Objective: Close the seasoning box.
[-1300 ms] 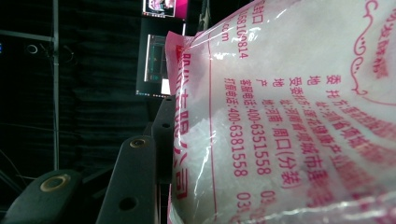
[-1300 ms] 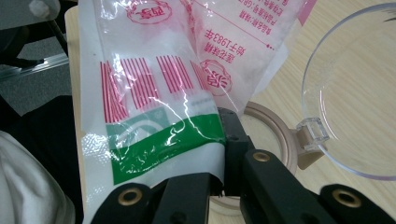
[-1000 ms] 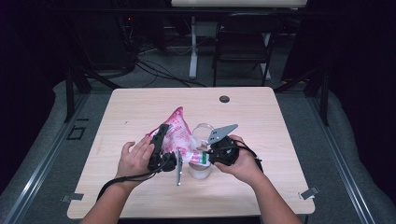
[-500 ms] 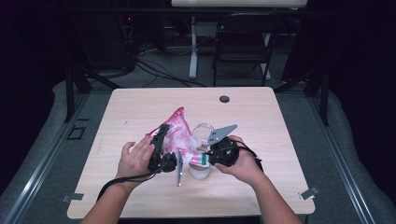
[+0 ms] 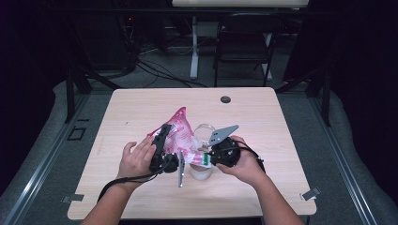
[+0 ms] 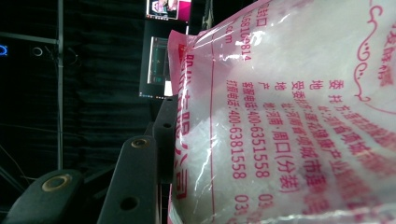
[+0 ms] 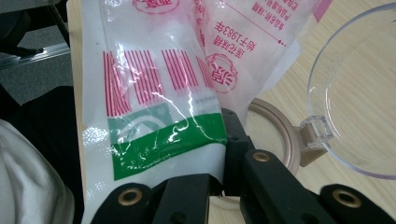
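Observation:
A pink and clear plastic bag (image 5: 179, 132) of white grains hangs tilted over the table's front middle, held at two places. My left gripper (image 5: 162, 149) is shut on its side edge; in the left gripper view the bag (image 6: 289, 121) lies against my jaws, the left gripper (image 6: 169, 140) pinching its seam. My right gripper (image 5: 217, 157) is shut on the green-banded end of the bag (image 7: 159, 135), right gripper (image 7: 220, 140). Just below stands an open jar (image 7: 273, 135) with a clear hinged lid (image 7: 359, 93) flipped back; the jar (image 5: 201, 171) and its lid (image 5: 202, 133) sit between my hands.
The light wooden table (image 5: 281, 122) carries a small black round disc (image 5: 225, 99) near its far edge. A dark chair (image 5: 244, 42) and desk legs stand beyond the table. Cables trail from both grippers toward the front edge.

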A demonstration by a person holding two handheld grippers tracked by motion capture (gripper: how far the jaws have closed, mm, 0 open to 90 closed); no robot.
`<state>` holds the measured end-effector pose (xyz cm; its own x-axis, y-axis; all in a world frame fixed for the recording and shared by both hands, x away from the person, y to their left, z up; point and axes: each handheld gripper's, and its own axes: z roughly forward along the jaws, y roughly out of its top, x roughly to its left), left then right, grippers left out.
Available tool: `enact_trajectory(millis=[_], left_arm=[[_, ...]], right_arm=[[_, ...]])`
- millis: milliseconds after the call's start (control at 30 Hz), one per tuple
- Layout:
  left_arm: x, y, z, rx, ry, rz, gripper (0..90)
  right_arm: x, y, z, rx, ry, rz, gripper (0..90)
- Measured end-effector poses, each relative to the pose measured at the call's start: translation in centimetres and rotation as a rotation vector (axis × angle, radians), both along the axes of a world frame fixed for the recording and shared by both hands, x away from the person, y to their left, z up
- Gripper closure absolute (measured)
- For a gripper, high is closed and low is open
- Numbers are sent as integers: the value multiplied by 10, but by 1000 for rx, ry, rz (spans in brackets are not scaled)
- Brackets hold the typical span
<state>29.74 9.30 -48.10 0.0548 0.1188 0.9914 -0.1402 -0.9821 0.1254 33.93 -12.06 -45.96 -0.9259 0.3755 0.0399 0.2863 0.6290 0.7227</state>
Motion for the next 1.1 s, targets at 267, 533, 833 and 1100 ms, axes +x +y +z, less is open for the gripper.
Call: enact_trajectory(millis=[267,533,833,1100], left_arm=[[-1,0,2,19,8,7,625],[0,-1,3,32,12,6,625],[-2,-3,3,42,18,-1,625],[-2,-4,2,55,21,-4,624]], right_arm=[[0,0,0,-5,-1,1,900],[0,0,0,-2,-1,-5,900],[1,-1,0,-12,-1,-5,900],[2,-2,-2,-13,4,-3,900]])
